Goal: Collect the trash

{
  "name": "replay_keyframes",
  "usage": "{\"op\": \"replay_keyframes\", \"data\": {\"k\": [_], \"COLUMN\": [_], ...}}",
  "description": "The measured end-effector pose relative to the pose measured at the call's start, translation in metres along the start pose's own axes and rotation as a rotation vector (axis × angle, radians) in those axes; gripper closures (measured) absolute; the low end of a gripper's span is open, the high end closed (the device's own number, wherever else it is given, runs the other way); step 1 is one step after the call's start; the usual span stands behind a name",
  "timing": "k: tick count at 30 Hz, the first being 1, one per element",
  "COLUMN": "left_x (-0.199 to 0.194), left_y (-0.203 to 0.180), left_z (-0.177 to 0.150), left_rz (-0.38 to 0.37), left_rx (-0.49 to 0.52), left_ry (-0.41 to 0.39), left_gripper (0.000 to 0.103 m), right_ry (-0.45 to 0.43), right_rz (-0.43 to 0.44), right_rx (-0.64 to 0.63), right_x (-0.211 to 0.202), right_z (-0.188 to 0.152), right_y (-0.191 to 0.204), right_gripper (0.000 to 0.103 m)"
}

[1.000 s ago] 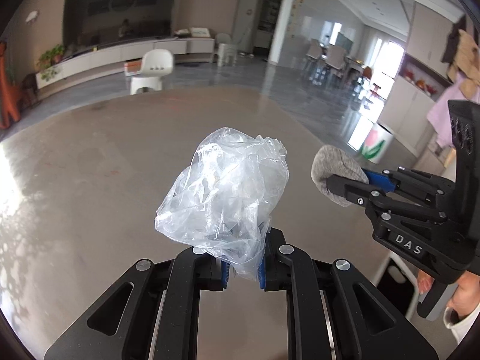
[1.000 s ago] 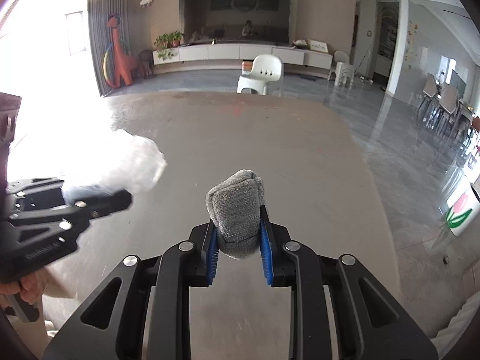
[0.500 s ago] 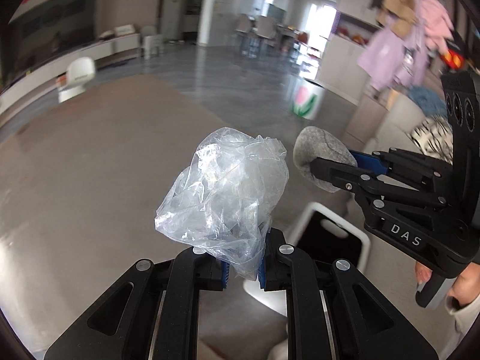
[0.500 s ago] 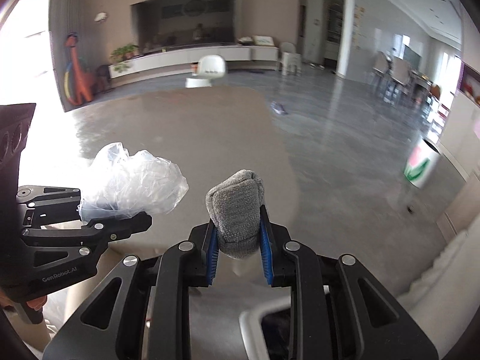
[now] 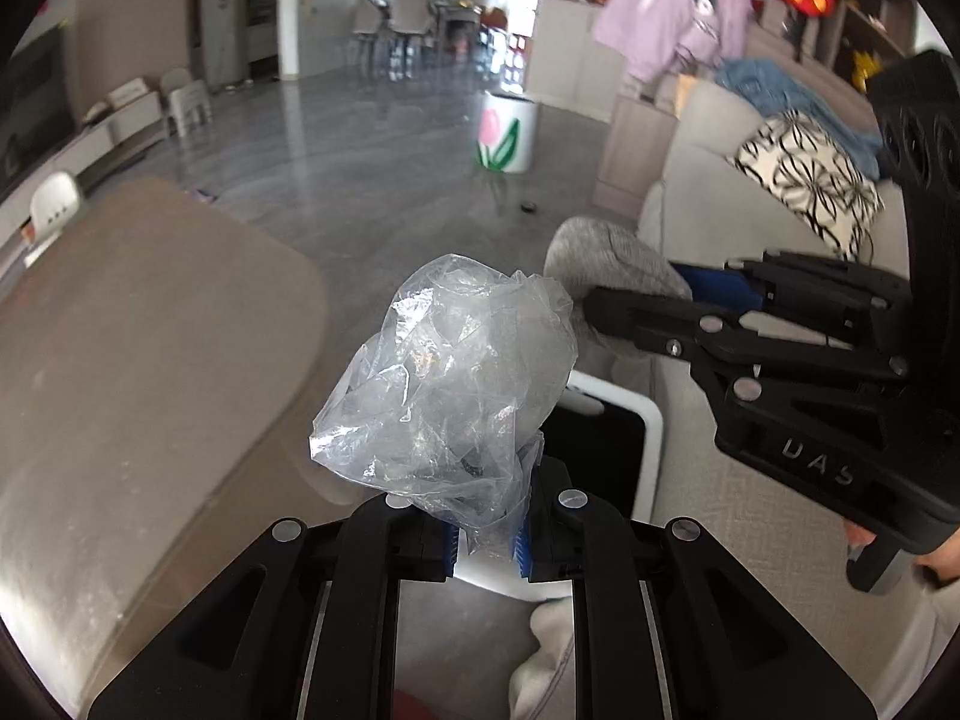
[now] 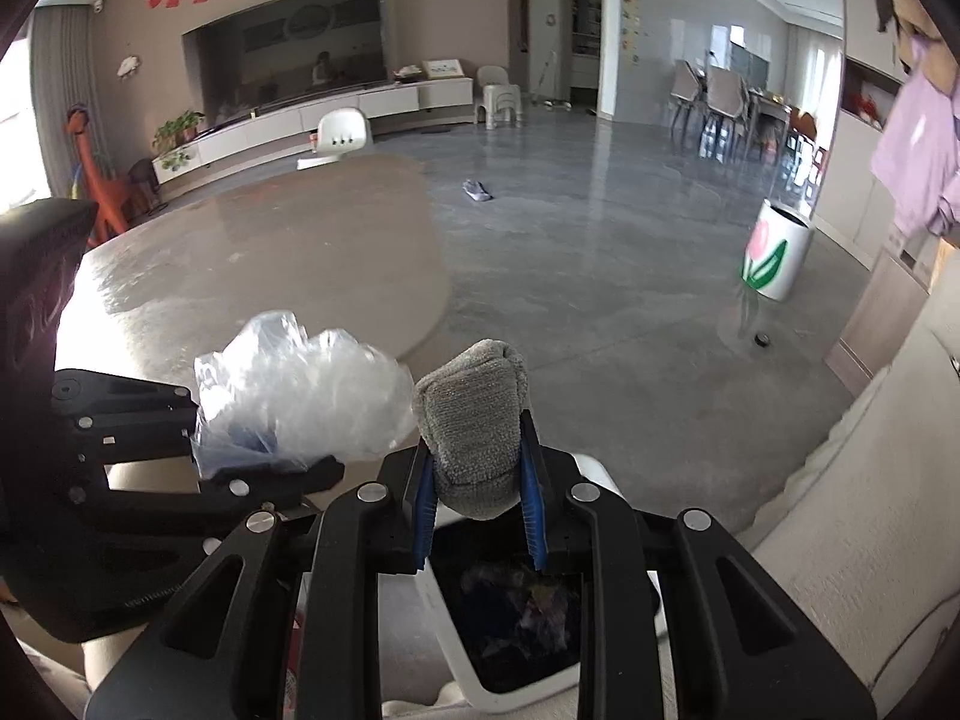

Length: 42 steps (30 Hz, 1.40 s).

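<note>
My left gripper point(image 5: 486, 540) is shut on a crumpled clear plastic bag point(image 5: 450, 378), which stands up above its blue pads. My right gripper point(image 6: 480, 516) is shut on a rolled grey sock point(image 6: 474, 420). The two grippers hang side by side: the right gripper point(image 5: 606, 300) with the grey sock point(image 5: 600, 258) shows on the right of the left wrist view, and the plastic bag point(image 6: 300, 396) lies left of the sock in the right wrist view. Below both sits a white trash bin point(image 6: 600, 474) with a dark liner holding some rubbish, its white rim point(image 5: 651, 420) partly hidden by the bag.
A round brown table point(image 6: 270, 246) lies to the left. A beige sofa point(image 5: 708, 198) with a patterned pillow point(image 5: 804, 174) is on the right. On the grey floor stand a white tulip-printed bin point(image 6: 774, 258), a small dark object point(image 6: 762, 339) and another sock point(image 6: 477, 191).
Both grippers have swung off the table toward the right and now hang over the white bin by the sofa. Each still holds its item; the bin has come into view.
</note>
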<state>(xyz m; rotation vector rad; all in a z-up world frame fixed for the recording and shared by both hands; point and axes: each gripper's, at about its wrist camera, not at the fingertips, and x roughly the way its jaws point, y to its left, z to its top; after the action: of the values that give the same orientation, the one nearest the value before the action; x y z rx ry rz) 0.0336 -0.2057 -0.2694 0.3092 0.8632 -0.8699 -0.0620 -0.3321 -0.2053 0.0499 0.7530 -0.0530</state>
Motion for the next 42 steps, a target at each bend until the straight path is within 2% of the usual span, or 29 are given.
{"op": "replay_keyframes", "data": {"k": [8, 10, 11, 12, 13, 15, 21, 27, 29, 30, 31, 32, 33, 36, 42], "left_x": [0.04, 0.052, 0.061, 0.069, 0.08, 0.092, 0.099, 0.091, 0.085, 0.083, 0.081, 0.082, 0.082, 0.075, 0.055], "left_y": [-0.036, -0.044, -0.048, -0.051, -0.054, -0.058, -0.053, -0.031, -0.025, -0.022, -0.018, -0.017, -0.016, -0.014, -0.011], "left_z": [0.006, 0.008, 0.009, 0.009, 0.007, 0.003, -0.003, -0.005, -0.002, -0.002, -0.001, -0.002, -0.006, -0.006, -0.002], "left_rz": [-0.045, -0.074, -0.07, -0.036, 0.004, -0.002, 0.009, 0.038, 0.048, 0.055, 0.07, 0.102, 0.121, 0.118, 0.127], "left_rx": [0.081, 0.09, 0.096, 0.105, 0.122, 0.142, 0.145, 0.084, 0.068, 0.06, 0.05, 0.064, 0.082, 0.061, 0.042], "left_ry": [0.075, 0.108, 0.139, 0.172, 0.212, 0.247, 0.243, 0.225, 0.216, 0.211, 0.208, 0.217, 0.214, 0.201, 0.151], "left_gripper": [0.089, 0.08, 0.045, 0.005, 0.005, 0.005, 0.005, 0.005, 0.005, 0.005, 0.005, 0.005, 0.005, 0.005, 0.005], "right_ry": [0.009, 0.015, 0.017, 0.023, 0.029, 0.041, 0.079, 0.102, 0.121, 0.143, 0.172, 0.18, 0.189, 0.209, 0.146], "right_rz": [-0.021, -0.039, -0.047, -0.052, -0.055, -0.061, -0.053, -0.042, -0.041, -0.037, -0.032, -0.04, -0.046, -0.082, -0.085], "right_rx": [0.114, 0.131, 0.135, 0.14, 0.146, 0.161, 0.168, 0.139, 0.131, 0.124, 0.118, 0.129, 0.134, 0.113, 0.108], "right_x": [-0.013, -0.016, -0.017, -0.018, -0.018, -0.017, -0.006, 0.005, 0.009, 0.013, 0.019, 0.022, 0.024, 0.028, 0.011], "right_z": [-0.017, -0.021, -0.022, -0.025, -0.027, -0.033, -0.042, -0.04, -0.038, -0.038, -0.039, -0.039, -0.039, -0.039, -0.028], "right_y": [-0.042, -0.051, -0.053, -0.057, -0.059, -0.065, -0.064, -0.055, -0.052, -0.052, -0.051, -0.056, -0.06, -0.065, -0.06], "right_gripper": [0.078, 0.078, 0.078, 0.078, 0.077, 0.077, 0.077, 0.076, 0.072, 0.056, 0.021, 0.008, 0.004, 0.004, 0.004]}}
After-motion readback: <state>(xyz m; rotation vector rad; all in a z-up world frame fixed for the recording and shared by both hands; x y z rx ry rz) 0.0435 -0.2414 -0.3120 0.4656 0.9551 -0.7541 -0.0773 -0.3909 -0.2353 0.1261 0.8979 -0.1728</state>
